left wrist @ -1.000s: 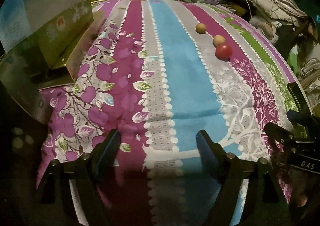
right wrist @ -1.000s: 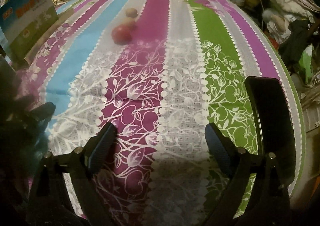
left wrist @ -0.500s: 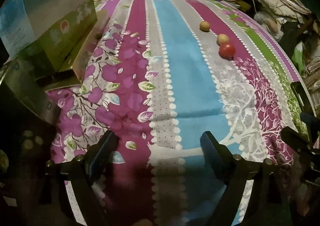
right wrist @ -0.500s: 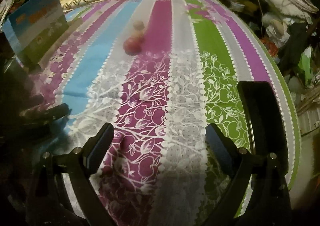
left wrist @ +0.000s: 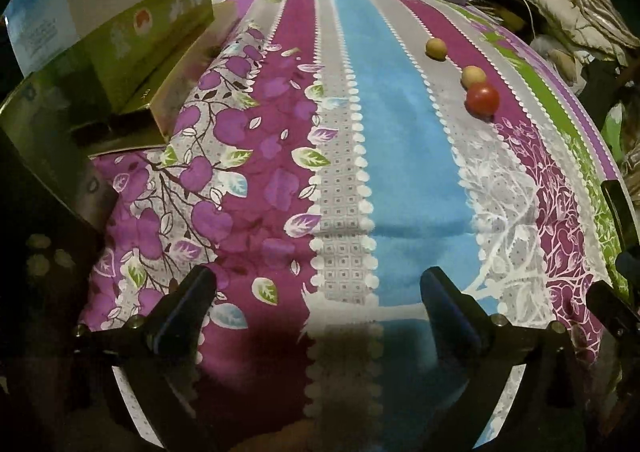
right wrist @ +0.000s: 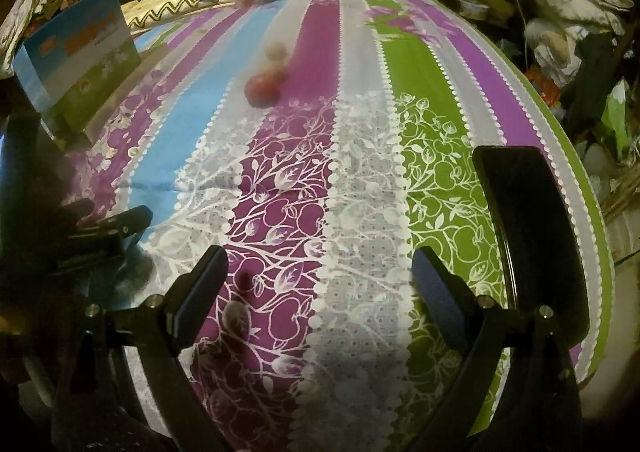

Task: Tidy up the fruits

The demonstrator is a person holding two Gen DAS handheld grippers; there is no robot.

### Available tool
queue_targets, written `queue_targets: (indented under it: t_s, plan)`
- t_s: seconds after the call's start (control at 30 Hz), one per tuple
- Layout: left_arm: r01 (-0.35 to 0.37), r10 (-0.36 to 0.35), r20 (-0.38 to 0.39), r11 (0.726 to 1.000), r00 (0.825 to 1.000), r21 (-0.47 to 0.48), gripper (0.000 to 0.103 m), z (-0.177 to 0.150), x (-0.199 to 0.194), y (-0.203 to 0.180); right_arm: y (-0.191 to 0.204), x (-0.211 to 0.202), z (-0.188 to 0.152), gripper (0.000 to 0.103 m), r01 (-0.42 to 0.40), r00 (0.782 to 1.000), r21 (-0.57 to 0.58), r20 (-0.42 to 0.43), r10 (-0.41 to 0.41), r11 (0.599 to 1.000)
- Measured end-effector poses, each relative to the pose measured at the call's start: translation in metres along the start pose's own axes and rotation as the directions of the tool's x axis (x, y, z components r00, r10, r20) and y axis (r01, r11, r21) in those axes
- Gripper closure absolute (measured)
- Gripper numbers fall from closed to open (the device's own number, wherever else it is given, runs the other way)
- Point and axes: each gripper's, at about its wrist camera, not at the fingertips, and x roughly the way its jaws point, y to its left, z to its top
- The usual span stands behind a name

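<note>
Both my left gripper [left wrist: 316, 292] and right gripper [right wrist: 320, 272] hang spread wide and empty over the striped floral bedsheet [left wrist: 400, 172]. The round red fruit [left wrist: 482, 99] touches one of two small tan fruits [left wrist: 473, 76], well ahead. On soft bedding, I judge a careless nudge could send them rolling away.

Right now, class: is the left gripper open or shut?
Open. The left gripper has its two fingers spread wide apart with only the striped cloth showing between them; nothing is held.
</note>
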Motion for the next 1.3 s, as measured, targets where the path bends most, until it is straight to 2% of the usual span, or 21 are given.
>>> queue_targets:
  t_s: [0.13, 0.23, 0.5, 0.6, 0.7, 0.87, 1.0, 1.23, 1.3]
  plan:
    - [0.008, -0.008, -0.010, 1.000, 1.000, 0.012, 0.000, 0.004, 0.001, -0.001, 0.002, -0.005, -0.001, 0.009, 0.001, 1.000, 0.001, 0.004, -0.001, 1.000]
    - [0.042, -0.042, 0.005, 0.999, 0.999, -0.019, 0.000, 0.005, -0.007, 0.002, 0.006, -0.012, -0.002, 0.009, 0.003, 1.000, -0.003, 0.009, -0.003, 1.000]
    - [0.088, -0.086, 0.146, 0.996, 0.985, -0.005, 0.000, 0.019, -0.087, -0.007, 0.015, -0.053, 0.009, 0.009, 0.034, 0.997, -0.005, 0.069, -0.033, 0.999]
    - [0.060, -0.061, 0.242, 0.998, 0.968, 0.012, 0.000, 0.022, -0.125, -0.007, 0.020, -0.073, 0.014, 0.009, 0.037, 0.994, -0.004, 0.099, -0.037, 0.999]
    - [0.045, -0.045, 0.329, 0.999, 0.943, 0.006, 0.000, 0.024, -0.166, -0.002, 0.029, -0.095, 0.019, 0.009, 0.047, 0.989, -0.020, 0.139, -0.044, 0.999]
    - [0.068, -0.049, 0.407, 0.997, 0.912, -0.032, 0.000, 0.024, -0.212, 0.012, 0.043, -0.128, 0.026, 0.009, 0.053, 0.978, -0.047, 0.206, -0.042, 0.998]
    - [0.052, -0.027, 0.443, 0.998, 0.896, -0.046, 0.000, 0.022, -0.236, 0.019, 0.053, -0.146, 0.027, 0.009, 0.054, 0.970, -0.070, 0.240, -0.036, 0.996]
    - [0.056, -0.028, 0.463, 0.997, 0.886, -0.048, 0.000, 0.010, -0.259, 0.025, 0.066, -0.160, 0.020, 0.009, 0.057, 0.964, -0.097, 0.263, -0.030, 0.994]
    - [0.054, -0.026, 0.479, 0.998, 0.877, -0.043, 0.000, 0.007, -0.266, 0.024, 0.067, -0.163, 0.017, 0.009, 0.057, 0.963, -0.095, 0.267, -0.030, 0.994]
